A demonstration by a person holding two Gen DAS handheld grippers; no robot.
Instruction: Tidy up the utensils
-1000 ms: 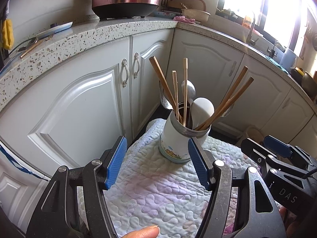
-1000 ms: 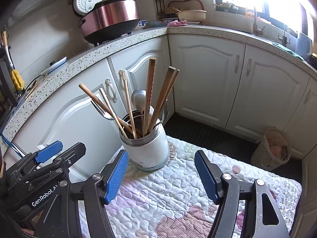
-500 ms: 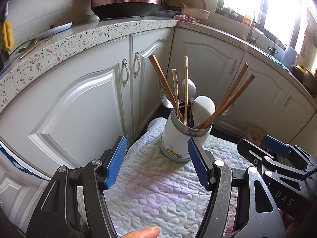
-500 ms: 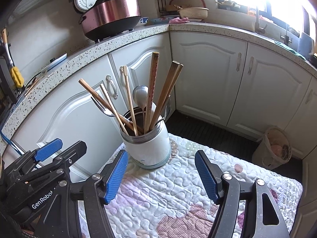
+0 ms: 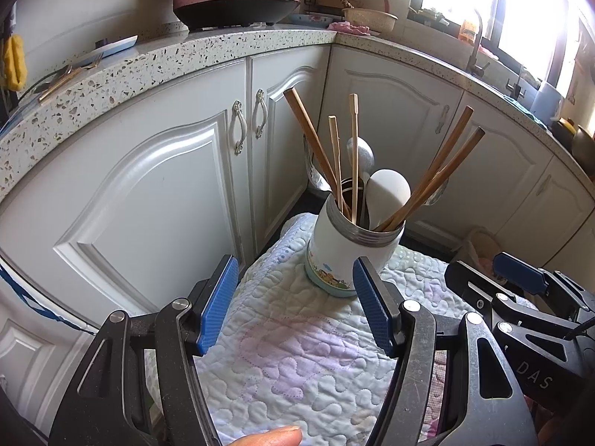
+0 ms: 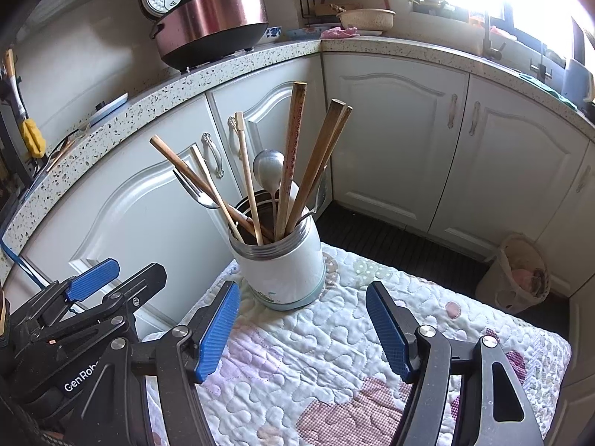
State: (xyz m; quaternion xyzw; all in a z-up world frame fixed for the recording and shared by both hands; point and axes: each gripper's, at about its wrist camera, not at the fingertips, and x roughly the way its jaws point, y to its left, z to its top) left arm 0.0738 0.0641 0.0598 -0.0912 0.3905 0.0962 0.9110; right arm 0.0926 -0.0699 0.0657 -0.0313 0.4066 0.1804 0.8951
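A white utensil holder [image 5: 347, 256] [image 6: 282, 271] with a metal rim stands upright on a quilted cloth [image 5: 297, 356] [image 6: 327, 364]. It holds several wooden chopsticks [image 5: 312, 141] [image 6: 293, 148], a metal spoon [image 6: 268, 171], a white spoon [image 5: 388, 189] and a fork [image 6: 193, 189]. My left gripper [image 5: 295, 308] is open and empty, just short of the holder. My right gripper [image 6: 303, 327] is open and empty, just short of the holder from the other side. Each gripper shows at the edge of the other's view [image 5: 520, 278] [image 6: 93, 278].
White cabinet doors [image 5: 160, 200] [image 6: 394, 141] curve around behind the cloth under a speckled countertop [image 5: 186, 55] [image 6: 409, 46]. A pink rice cooker [image 6: 212, 18] and baskets stand on it. A small bin [image 6: 517, 275] stands on the dark floor at right.
Both grippers have moved a little closer to the holder, which looms slightly larger. Both jaws stay open. The holder and utensils have not moved.
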